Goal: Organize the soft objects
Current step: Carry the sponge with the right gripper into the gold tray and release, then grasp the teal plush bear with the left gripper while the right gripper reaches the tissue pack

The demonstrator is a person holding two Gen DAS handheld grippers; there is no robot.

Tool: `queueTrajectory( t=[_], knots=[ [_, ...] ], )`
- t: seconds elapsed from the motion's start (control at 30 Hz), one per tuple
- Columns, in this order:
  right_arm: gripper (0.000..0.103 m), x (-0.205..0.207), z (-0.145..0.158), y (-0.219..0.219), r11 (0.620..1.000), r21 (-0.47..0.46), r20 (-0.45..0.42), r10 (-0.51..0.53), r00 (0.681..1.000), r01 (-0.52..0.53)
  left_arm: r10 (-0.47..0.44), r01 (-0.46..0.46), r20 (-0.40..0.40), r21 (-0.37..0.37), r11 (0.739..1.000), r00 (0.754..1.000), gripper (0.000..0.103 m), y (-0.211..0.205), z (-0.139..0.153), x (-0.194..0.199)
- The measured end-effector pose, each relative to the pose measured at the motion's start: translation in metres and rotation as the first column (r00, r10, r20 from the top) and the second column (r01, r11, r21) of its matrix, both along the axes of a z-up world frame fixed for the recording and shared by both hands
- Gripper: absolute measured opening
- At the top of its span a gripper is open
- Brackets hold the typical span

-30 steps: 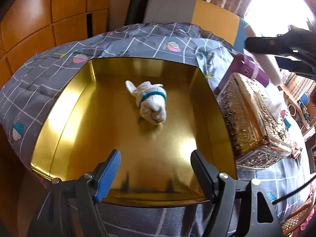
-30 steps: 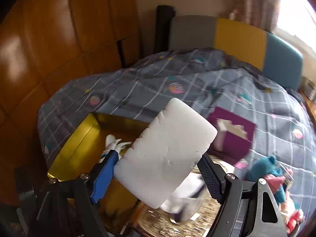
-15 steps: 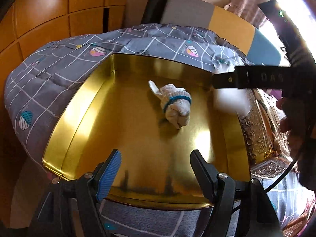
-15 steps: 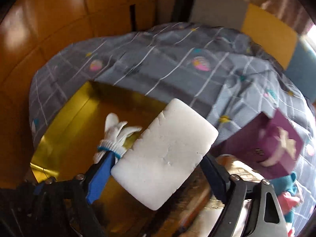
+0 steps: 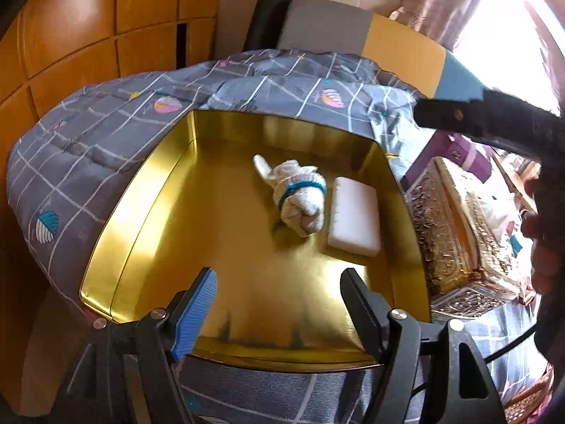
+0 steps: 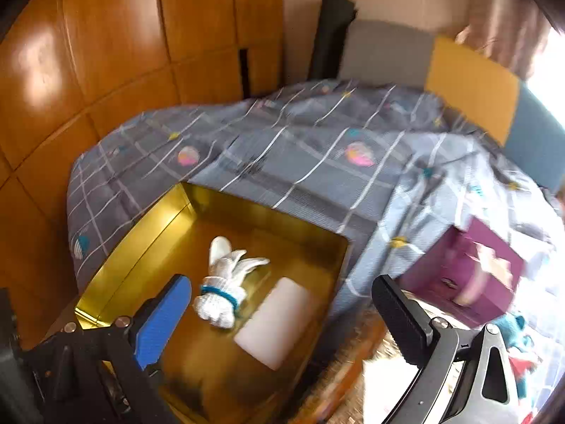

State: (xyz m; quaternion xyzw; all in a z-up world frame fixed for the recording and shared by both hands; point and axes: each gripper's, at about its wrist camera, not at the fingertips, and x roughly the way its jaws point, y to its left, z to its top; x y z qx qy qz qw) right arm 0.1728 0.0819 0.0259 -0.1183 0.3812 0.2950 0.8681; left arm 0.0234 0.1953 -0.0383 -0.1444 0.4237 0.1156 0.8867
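Observation:
A gold metal box (image 5: 148, 190) lies open on the grey quilted bed. Inside lie a rolled white glove with a teal cuff (image 5: 300, 196) and a white sponge block (image 5: 355, 217) just right of it. Both also show in the right wrist view, the glove (image 6: 224, 288) left of the sponge (image 6: 279, 321), inside the box (image 6: 148, 233). My left gripper (image 5: 279, 300) is open and empty over the box's near edge. My right gripper (image 6: 282, 318) is open and empty above the box's right side, over the sponge.
An ornate gold tissue box (image 5: 459, 233) stands right of the gold box. A purple gift box (image 6: 473, 265) lies further right on the quilt, with a teal plush toy (image 6: 512, 328) beside it. Wooden wardrobe panels (image 6: 106, 53) stand on the left.
My right gripper carried the sponge over the gold box and opened. The sponge now lies inside, next to the glove. The left gripper stayed open over the box's near edge.

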Motion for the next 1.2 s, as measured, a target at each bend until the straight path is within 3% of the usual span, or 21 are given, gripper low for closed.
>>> queueTrajectory(
  t=[0.13, 0.37, 0.9, 1.2],
  knots=[
    [0.103, -0.020, 0.009, -0.030, 0.996, 0.040, 0.076, -0.085, 0.993, 0.082, -0.029, 0.028, 0.019, 0.012, 1.000, 0.999, 0.073, -0.010, 0.008, -0.002],
    [0.103, -0.038, 0.019, -0.096, 0.962, 0.098, 0.110, -0.264, 0.958, 0.254, -0.097, 0.096, 0.034, 0.033, 0.995, 0.995, 0.073, -0.033, 0.021, -0.005],
    [0.103, -0.044, 0.008, -0.252, 0.831, 0.054, 0.130, -0.555, 0.821, 0.554, -0.259, 0.255, 0.044, 0.087, 0.963, 0.965, 0.073, -0.099, 0.043, 0.001],
    [0.103, -0.039, -0.004, -0.328, 0.731, 0.022, 0.130, -0.678, 0.723, 0.682, -0.388, 0.382, 0.035, 0.111, 0.917, 0.921, 0.068, -0.143, 0.051, 0.007]
  ],
)
